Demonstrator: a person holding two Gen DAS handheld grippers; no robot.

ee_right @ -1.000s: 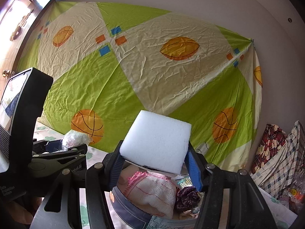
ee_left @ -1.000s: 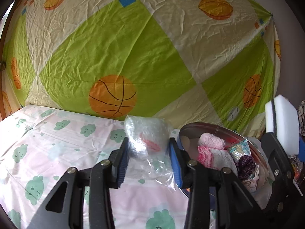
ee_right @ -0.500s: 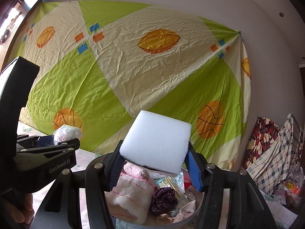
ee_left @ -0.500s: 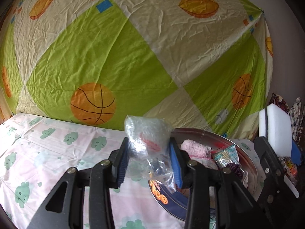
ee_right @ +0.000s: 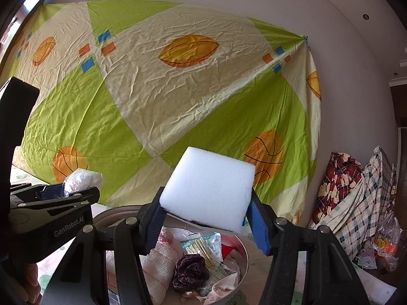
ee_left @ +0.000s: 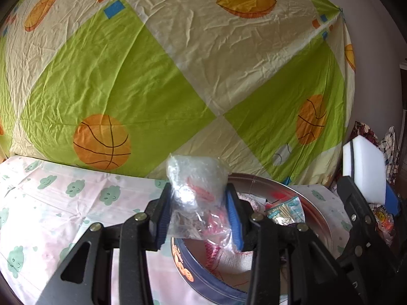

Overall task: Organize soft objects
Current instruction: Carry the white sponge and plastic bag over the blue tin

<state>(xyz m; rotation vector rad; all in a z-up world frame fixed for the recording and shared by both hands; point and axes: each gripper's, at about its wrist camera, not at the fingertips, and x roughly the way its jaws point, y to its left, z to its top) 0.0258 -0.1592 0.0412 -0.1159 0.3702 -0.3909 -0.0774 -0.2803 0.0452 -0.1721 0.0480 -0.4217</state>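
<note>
Left-wrist view: our left gripper point(ee_left: 198, 211) clamps a crinkled clear plastic bag point(ee_left: 197, 198) above the round metal tin point(ee_left: 321, 218), apparently for dropping in. At three o'clock, our right gripper point(ee_right: 207, 222) pinches a white foam block point(ee_right: 208, 188) over the tin's pink knitted cloth point(ee_right: 157, 267).

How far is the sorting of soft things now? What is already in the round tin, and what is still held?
Done: the round tin already holds a pink knitted cloth, a dark purple scrunchie and a packet of cotton swabs. In hand: the left gripper clamps a clear plastic bag and the right gripper clamps a white sponge block, both near the tin. Left: release both into it.
</note>
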